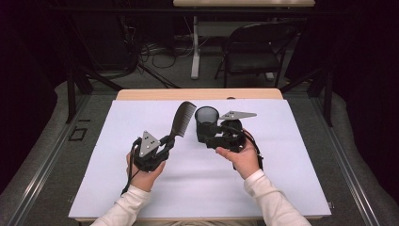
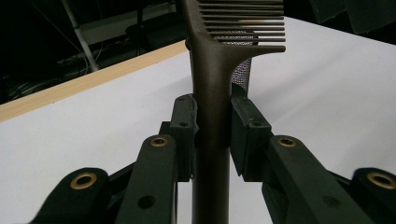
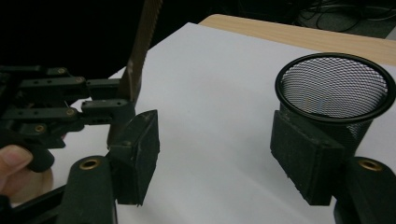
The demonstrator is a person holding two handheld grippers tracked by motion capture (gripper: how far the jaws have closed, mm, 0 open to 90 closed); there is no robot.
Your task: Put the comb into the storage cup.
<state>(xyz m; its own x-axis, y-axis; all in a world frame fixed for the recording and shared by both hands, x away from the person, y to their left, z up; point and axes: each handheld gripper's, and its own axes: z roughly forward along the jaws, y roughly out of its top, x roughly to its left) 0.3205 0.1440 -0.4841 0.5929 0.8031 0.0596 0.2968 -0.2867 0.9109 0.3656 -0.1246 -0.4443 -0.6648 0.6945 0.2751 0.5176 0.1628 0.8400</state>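
A dark brown comb [image 1: 183, 120] rises slanting up and to the right from my left gripper [image 1: 169, 140], which is shut on its handle [image 2: 212, 140]; the teeth [image 2: 243, 21] point right in the left gripper view. A black mesh cup [image 1: 207, 120] stands upright on the white mat, just right of the comb's head. My right gripper [image 1: 204, 138] sits at the cup's near side, held from the right by a hand. In the right gripper view its jaws [image 3: 219, 154] stand apart with bare mat between them, and the cup [image 3: 334, 86] is just beyond the right pad [image 3: 303, 158].
A white mat [image 1: 282, 179] covers most of the wooden table [image 1: 197, 94]. Beyond the table's far edge stand a black folding chair [image 1: 254, 52] and a white table leg [image 1: 195, 47] among cables on the floor. My left gripper [image 3: 107, 107] with the comb appears at the left of the right gripper view.
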